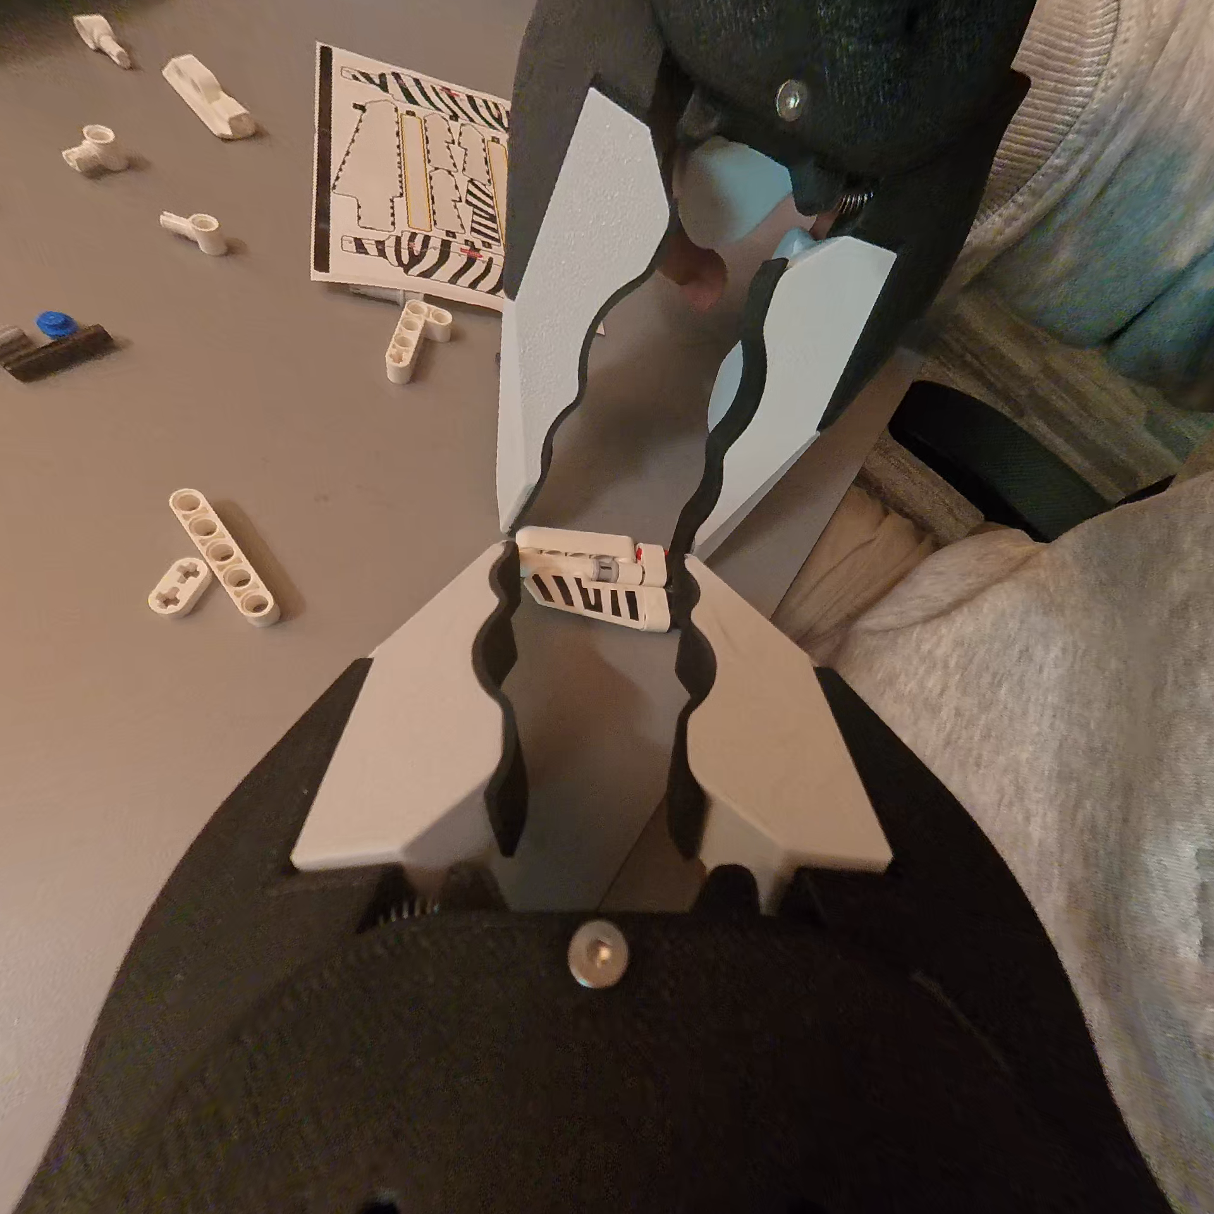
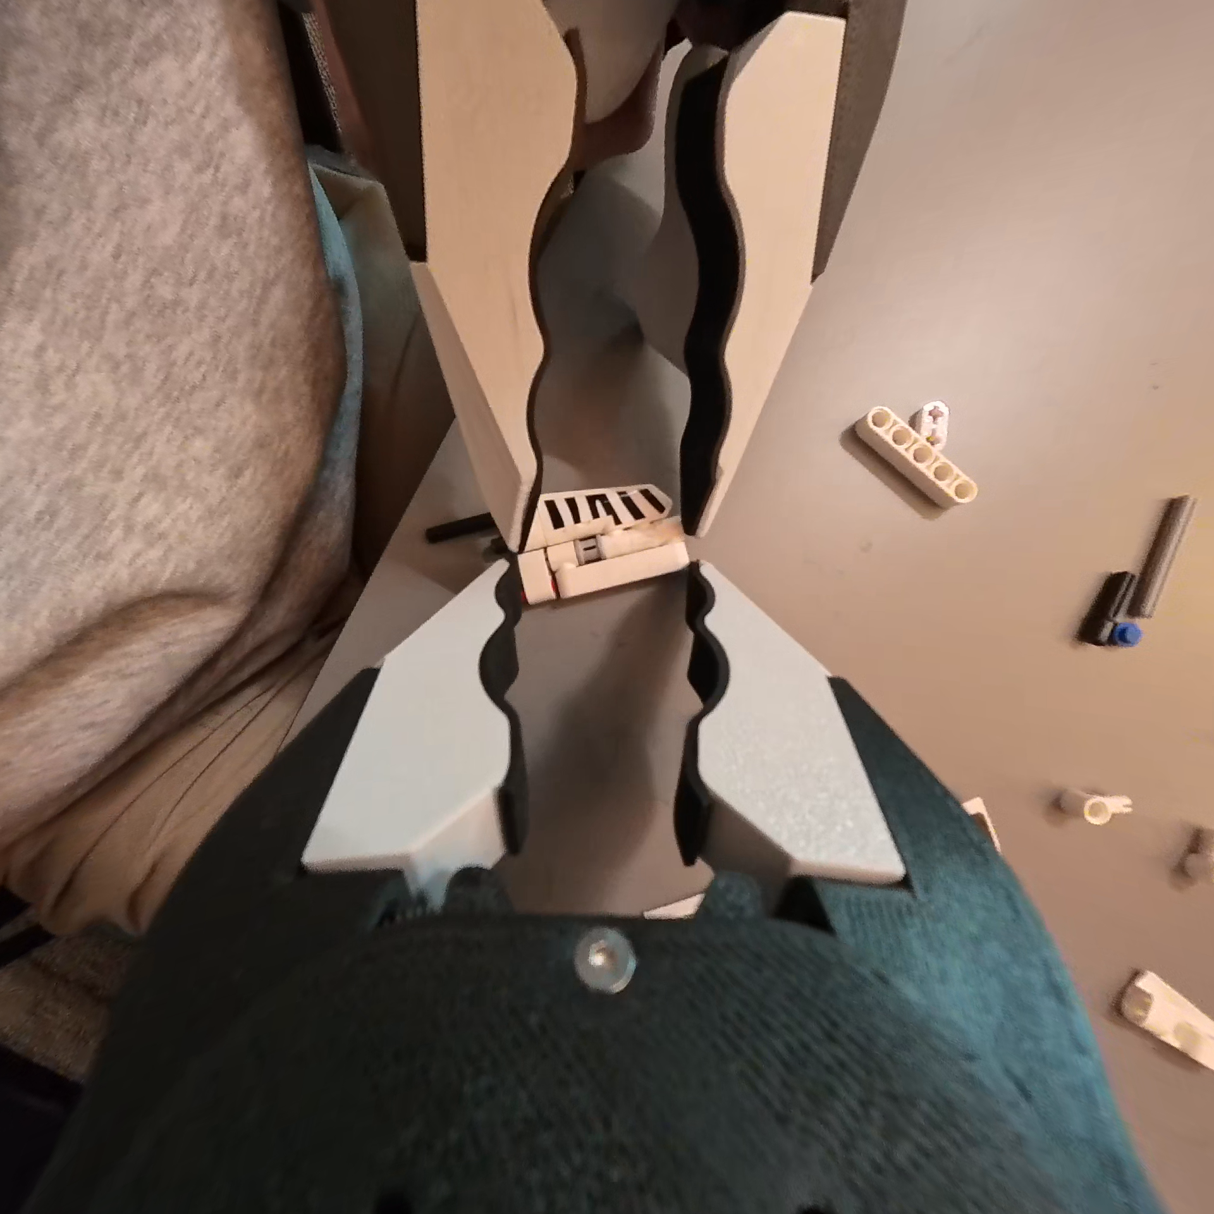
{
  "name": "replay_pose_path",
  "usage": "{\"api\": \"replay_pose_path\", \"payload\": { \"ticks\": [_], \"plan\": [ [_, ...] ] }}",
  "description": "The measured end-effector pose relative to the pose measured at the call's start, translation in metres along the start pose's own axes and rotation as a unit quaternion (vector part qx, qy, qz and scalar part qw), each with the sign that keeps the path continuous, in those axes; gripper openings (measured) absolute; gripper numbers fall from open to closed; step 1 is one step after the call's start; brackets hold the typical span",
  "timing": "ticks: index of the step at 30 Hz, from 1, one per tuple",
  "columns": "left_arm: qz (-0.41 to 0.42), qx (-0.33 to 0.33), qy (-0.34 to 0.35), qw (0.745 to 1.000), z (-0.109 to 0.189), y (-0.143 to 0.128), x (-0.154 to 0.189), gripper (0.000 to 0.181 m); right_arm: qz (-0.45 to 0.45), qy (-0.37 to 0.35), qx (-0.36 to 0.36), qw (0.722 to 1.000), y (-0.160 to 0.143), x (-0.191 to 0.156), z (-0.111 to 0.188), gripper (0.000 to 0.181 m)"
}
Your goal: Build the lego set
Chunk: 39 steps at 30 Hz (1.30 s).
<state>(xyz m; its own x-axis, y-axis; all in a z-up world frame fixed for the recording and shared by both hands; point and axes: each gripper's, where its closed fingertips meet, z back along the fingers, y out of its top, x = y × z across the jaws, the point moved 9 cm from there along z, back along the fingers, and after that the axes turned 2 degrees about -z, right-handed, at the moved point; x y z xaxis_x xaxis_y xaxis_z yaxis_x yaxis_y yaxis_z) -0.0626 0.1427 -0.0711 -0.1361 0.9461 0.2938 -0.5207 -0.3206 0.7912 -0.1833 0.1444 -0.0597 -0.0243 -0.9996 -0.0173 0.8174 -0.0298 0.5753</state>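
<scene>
A small white lego assembly (image 1: 591, 578) with a black-striped panel is held in the air between both grippers, which meet tip to tip. My left gripper (image 1: 594, 581) is shut on the striped panel side. My right gripper (image 1: 591, 535) comes in from above in the left wrist view and is shut on the white beam side. In the right wrist view the assembly (image 2: 598, 545) sits between my right gripper (image 2: 601, 575) below and my left gripper (image 2: 607, 522) above. A grey pin shows in the middle of the assembly.
On the grey table (image 1: 263, 427) lie a striped sticker sheet (image 1: 407, 177), a five-hole white beam (image 1: 223, 558), a small cross-hole piece (image 1: 179, 586), an L-shaped beam (image 1: 414, 338), a black piece with a blue pin (image 1: 56, 345) and white connectors (image 1: 197, 230). A grey sleeve (image 1: 1018, 722) is close on the right. My left and right fingertips are right by each other.
</scene>
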Motion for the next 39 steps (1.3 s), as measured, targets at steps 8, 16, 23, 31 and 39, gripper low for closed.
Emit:
{"api": "replay_pose_path", "payload": {
  "ticks": [8,16,23,31,39],
  "plan": [
    [0.001,0.003,0.003,1.0,0.0,-0.001,0.0,0.045,-0.004,0.002,-0.021,1.0,0.003,0.001,0.0,0.05],
    [-0.032,-0.012,0.069,0.997,-0.003,-0.002,0.003,0.034,-0.019,0.023,-0.031,0.999,0.008,0.005,0.0,0.049],
    [-0.003,-0.01,-0.026,1.0,-0.005,-0.004,0.008,0.001,-0.018,0.008,-0.019,1.0,0.007,0.003,-0.002,0.047],
    [0.026,0.007,-0.025,0.999,0.0,0.0,0.002,0.006,-0.033,-0.027,-0.006,0.999,0.005,0.003,-0.003,0.048],
    [0.039,0.095,-0.003,0.995,0.028,0.005,-0.025,0.041,-0.084,-0.066,0.038,0.994,-0.001,0.001,-0.003,0.049]
  ]
}}
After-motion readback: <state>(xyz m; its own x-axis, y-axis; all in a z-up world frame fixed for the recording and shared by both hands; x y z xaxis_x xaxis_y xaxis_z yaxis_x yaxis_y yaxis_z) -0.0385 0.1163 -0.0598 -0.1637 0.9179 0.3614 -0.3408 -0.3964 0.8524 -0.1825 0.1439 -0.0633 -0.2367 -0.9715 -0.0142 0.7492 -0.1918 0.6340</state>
